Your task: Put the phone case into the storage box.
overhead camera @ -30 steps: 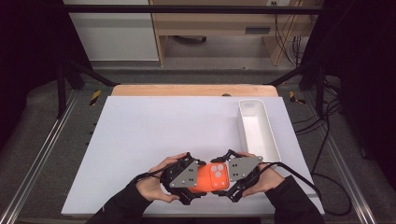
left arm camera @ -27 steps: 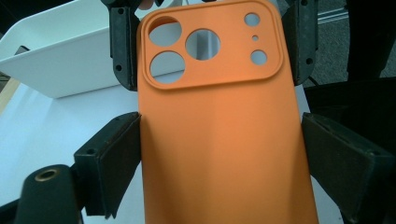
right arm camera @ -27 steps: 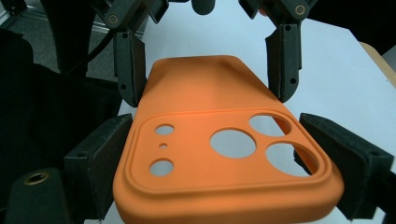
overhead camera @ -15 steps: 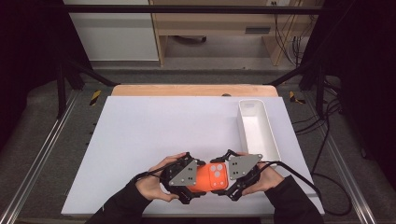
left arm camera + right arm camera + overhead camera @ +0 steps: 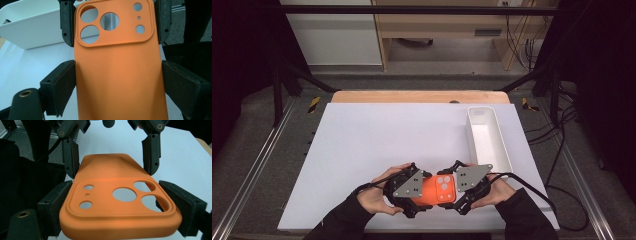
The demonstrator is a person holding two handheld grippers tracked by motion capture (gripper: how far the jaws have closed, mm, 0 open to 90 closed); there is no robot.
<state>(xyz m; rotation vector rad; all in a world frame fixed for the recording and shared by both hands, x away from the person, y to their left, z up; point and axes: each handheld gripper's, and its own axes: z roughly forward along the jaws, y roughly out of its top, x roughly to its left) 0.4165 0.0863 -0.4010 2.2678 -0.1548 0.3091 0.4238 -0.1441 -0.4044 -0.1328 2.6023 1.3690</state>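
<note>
Fingers of both grippers against orange phone case

High view overhead, far; 2 gripper views close, facing, sharing orange case.

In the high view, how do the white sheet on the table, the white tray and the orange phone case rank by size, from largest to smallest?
1. White sheet, clearly the largest.
2. White tray, long and narrow.
3. Orange phone case, smallest as seen; both grippers cover its ends, so part of it is hidden.
</note>
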